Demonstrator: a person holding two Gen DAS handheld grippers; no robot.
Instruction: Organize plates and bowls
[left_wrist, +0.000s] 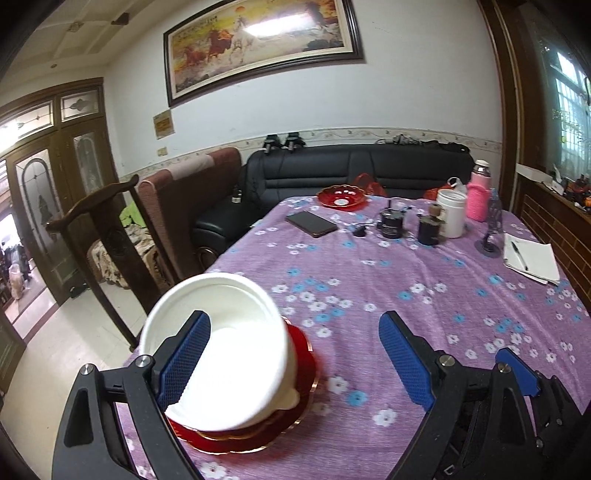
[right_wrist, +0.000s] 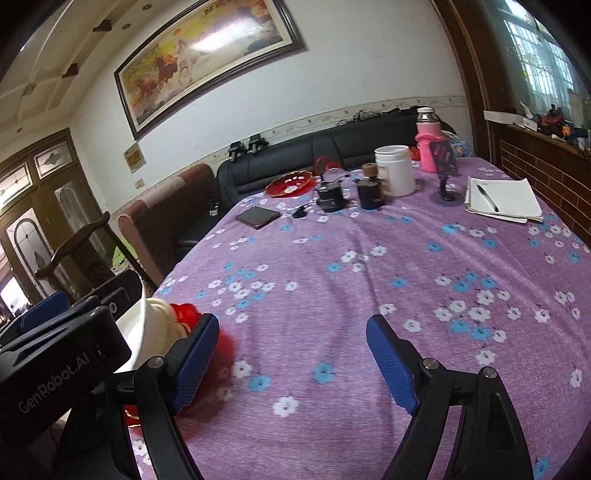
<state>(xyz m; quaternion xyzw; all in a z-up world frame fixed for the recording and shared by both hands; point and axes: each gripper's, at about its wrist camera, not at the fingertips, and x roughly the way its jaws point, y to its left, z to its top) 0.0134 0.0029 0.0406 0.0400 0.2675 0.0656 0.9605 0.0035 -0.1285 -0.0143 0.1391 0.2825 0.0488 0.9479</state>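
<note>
A white bowl (left_wrist: 229, 347) rests tilted on stacked red gold-rimmed plates (left_wrist: 291, 413) at the near left corner of the purple flowered table (left_wrist: 369, 280). My left gripper (left_wrist: 295, 354) is open; its left finger (left_wrist: 184, 358) lies inside the bowl's mouth, the right finger is over bare cloth. My right gripper (right_wrist: 291, 354) is open and empty over the cloth, just right of the stack, whose bowl (right_wrist: 155, 317) and red plates (right_wrist: 221, 347) show partly behind the left gripper's body. Another red dish (left_wrist: 341, 197) sits at the far side, also in the right wrist view (right_wrist: 290, 184).
At the far end stand a white jar (left_wrist: 450, 214), two dark small jars (left_wrist: 391, 221), a pink bottle (left_wrist: 480, 192), a phone (left_wrist: 310, 223), and a notebook with pen (left_wrist: 532, 258). A wooden chair (left_wrist: 107, 236) and black sofa (left_wrist: 354, 173) border the table's left and far edges.
</note>
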